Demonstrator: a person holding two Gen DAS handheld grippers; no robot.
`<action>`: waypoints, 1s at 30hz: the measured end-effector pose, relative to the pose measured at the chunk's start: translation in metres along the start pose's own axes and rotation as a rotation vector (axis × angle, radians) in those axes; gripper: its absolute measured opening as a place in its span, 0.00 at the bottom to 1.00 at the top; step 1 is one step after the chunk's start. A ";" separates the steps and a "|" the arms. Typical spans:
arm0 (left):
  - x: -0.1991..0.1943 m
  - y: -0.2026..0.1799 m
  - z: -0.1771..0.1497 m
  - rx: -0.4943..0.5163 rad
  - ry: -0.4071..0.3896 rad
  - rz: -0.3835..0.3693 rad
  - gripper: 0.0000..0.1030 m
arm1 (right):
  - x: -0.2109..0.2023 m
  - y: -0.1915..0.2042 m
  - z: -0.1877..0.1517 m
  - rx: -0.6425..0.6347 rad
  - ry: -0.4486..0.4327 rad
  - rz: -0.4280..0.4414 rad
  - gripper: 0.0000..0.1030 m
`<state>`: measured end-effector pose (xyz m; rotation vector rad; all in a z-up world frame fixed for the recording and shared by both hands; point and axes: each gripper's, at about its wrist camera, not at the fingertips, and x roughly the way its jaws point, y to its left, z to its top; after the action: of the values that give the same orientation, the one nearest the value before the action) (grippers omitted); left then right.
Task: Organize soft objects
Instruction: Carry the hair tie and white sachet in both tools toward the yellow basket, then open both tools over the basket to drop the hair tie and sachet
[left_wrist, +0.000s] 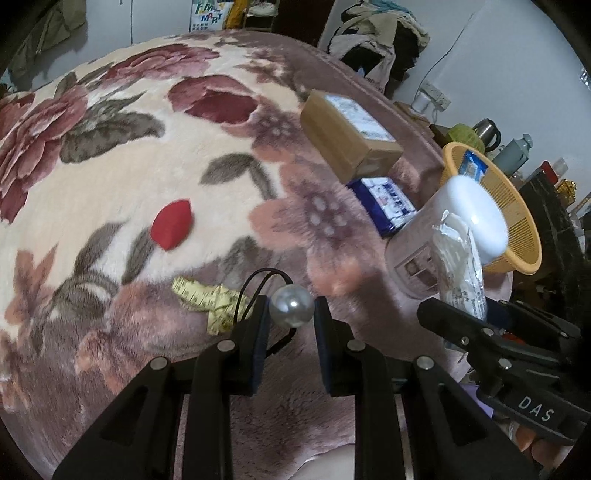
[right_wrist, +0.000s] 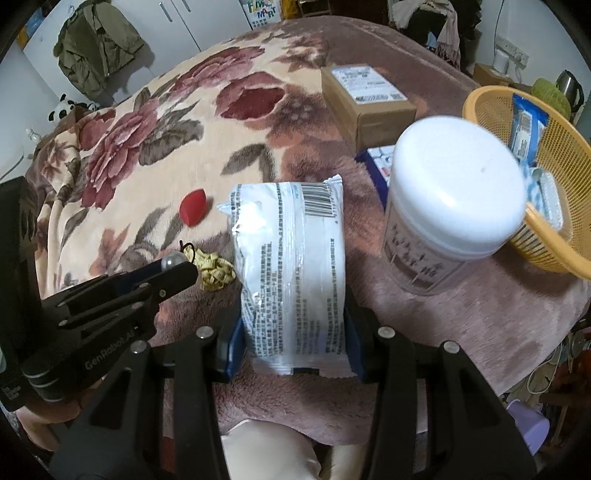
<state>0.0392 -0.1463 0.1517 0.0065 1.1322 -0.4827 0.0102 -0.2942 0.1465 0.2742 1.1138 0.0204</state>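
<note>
My left gripper (left_wrist: 291, 312) is shut on a pearl bead hair tie (left_wrist: 290, 305) with a black elastic loop, held just above the floral blanket (left_wrist: 147, 177). It also shows in the right wrist view (right_wrist: 173, 260). My right gripper (right_wrist: 291, 332) is shut on a white plastic snack packet (right_wrist: 291, 266); the packet also shows in the left wrist view (left_wrist: 461, 266). A red soft sponge (left_wrist: 171, 223) lies on the blanket ahead. A folded yellow tape measure (left_wrist: 210, 299) lies just beyond the left fingers.
A yellow mesh basket (right_wrist: 495, 99) at the right holds blue-white packets. A white-lidded clear jar (right_wrist: 450, 188) stands before it. A cardboard box (right_wrist: 365, 96) and a blue packet (left_wrist: 384, 203) lie behind. The bed edge drops off at the right.
</note>
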 end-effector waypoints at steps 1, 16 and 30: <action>-0.002 -0.002 0.003 0.004 -0.004 -0.002 0.22 | -0.002 0.000 0.001 0.000 -0.004 -0.002 0.44; -0.025 -0.054 0.051 0.093 -0.083 -0.039 0.22 | -0.038 -0.018 0.032 0.002 -0.092 -0.034 0.44; -0.016 -0.131 0.085 0.193 -0.102 -0.087 0.22 | -0.064 -0.079 0.050 0.085 -0.152 -0.076 0.44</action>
<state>0.0580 -0.2786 0.2336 0.0995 0.9855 -0.6613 0.0164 -0.3911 0.2052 0.3048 0.9740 -0.1137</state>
